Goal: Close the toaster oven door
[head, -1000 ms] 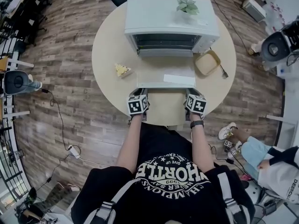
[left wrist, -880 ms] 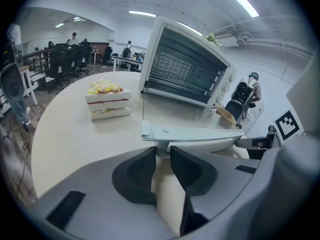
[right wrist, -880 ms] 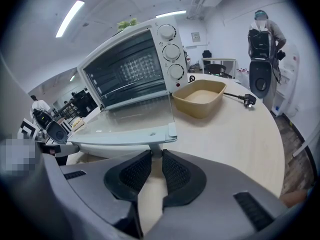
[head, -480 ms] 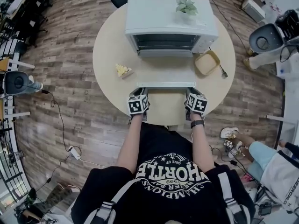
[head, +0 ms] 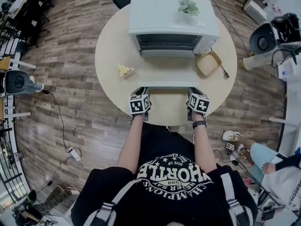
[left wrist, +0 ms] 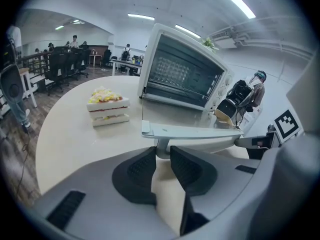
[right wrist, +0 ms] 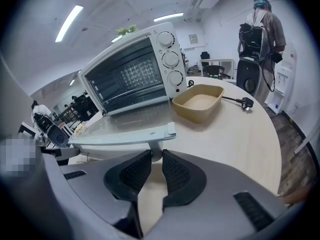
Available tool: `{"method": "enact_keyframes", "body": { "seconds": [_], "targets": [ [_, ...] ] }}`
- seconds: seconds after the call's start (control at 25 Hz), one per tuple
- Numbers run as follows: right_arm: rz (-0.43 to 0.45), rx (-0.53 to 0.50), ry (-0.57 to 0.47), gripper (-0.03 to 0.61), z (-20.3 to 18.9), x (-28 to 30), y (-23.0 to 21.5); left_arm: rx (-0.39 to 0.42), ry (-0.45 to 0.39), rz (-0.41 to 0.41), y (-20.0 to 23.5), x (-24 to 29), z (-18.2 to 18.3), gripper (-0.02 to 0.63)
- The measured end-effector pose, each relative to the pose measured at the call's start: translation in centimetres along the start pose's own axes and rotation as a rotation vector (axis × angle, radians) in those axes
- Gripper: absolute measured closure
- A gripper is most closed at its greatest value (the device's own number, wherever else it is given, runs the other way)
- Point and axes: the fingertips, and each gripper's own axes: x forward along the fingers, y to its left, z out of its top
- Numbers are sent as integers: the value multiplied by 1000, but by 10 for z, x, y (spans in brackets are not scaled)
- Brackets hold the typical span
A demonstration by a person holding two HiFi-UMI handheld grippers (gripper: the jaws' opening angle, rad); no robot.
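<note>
White enamelled metal is seen on the boxy toaster oven (head: 174, 20), which is set at the far side of the round beige table (head: 110, 46); its glass door (head: 167, 72) is folded fully down and lies flat toward the person, with the pale bar handle (head: 167, 84) at its near edge. The left gripper (head: 139, 91) is clamped on the short post under the handle's left end, and the right gripper (head: 192, 91) is clamped likewise on the post at the right end. The door is judged not yet lifted. Trouble could be caused by uneven raising: if one end were carried higher or faster than the other, the door could be twisted on its hinges, or a narrow post could be slipped out of the ribbed pads. The light oven could also be pushed back across the table if the door were shoved rather than swung upward. The grip itself is shown only in the gripper views: in the left gripper view the left gripper (left wrist: 162, 156) is seen closed on the post, with a layered sandwich wedge (left wrist: 108, 106) near the open door. In the right gripper view the right gripper (right wrist: 156, 160) is seen closed in the same way, and the three control knobs (right wrist: 170, 59), a shallow tan tray (right wrist: 198, 103) and a loose plug (right wrist: 245, 102) are made plain. The small green plant (head: 188, 4) on the oven roof is shown clearly from the head view alone.
</note>
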Motion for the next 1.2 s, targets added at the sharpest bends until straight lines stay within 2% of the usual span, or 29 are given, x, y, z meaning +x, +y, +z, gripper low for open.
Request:
{"method": "enact_keyframes", "body": {
  "seconds": [0.4, 0.56, 0.76, 1.2],
  "targets": [
    [-13, 6, -12, 489, 5, -7, -1, -4, -13, -7, -2, -5, 7, 508],
    [19, -7, -23, 489, 8, -7, 4, -2, -18, -12, -3, -8, 10, 508],
    [-14, -6, -24, 489, 11, -14, 0, 3, -26, -17, -5, -11, 13, 508],
    [-14, -16, -55, 489, 20, -21, 4, -9, -60, -38, -8, -17, 22, 508]
  ]
}}
